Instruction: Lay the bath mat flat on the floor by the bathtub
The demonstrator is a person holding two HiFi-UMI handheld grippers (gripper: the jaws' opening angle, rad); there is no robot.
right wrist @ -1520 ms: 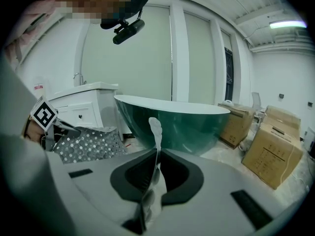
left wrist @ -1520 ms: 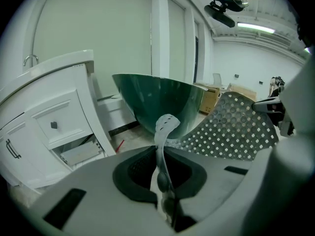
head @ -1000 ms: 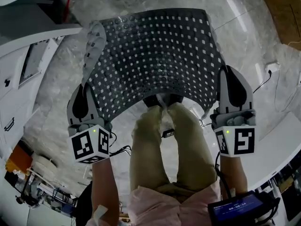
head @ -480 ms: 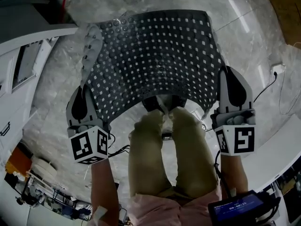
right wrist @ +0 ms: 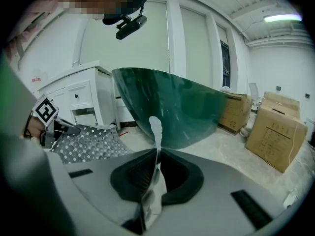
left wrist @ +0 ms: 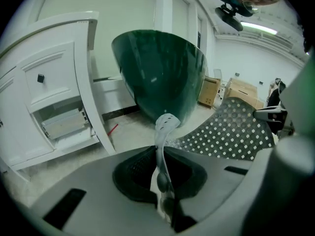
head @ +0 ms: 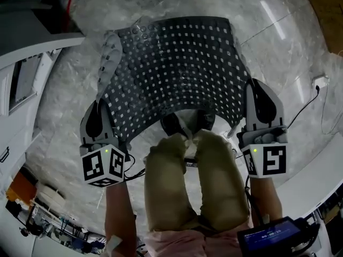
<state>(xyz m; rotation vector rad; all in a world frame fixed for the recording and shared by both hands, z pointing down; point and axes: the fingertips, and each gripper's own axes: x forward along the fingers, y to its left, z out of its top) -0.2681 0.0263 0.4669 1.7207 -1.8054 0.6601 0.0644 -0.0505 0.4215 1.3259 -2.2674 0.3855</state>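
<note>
White cabinet, left side of room: panelled fronts, small dark knob. Thin red item lying just beside its base; kind not identifiable. Cardboard boxes at right: several, brown, closed. White plug near right edge of head view, dark cable trailing from it. Ceiling strip light lit. Blue-lit screen at the person's waist; text unreadable.

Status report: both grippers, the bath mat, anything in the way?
Both shut on bath mat: left gripper, right gripper. Mat held up at near edge, left side curled, not flat. Person's shoes below near edge.
</note>
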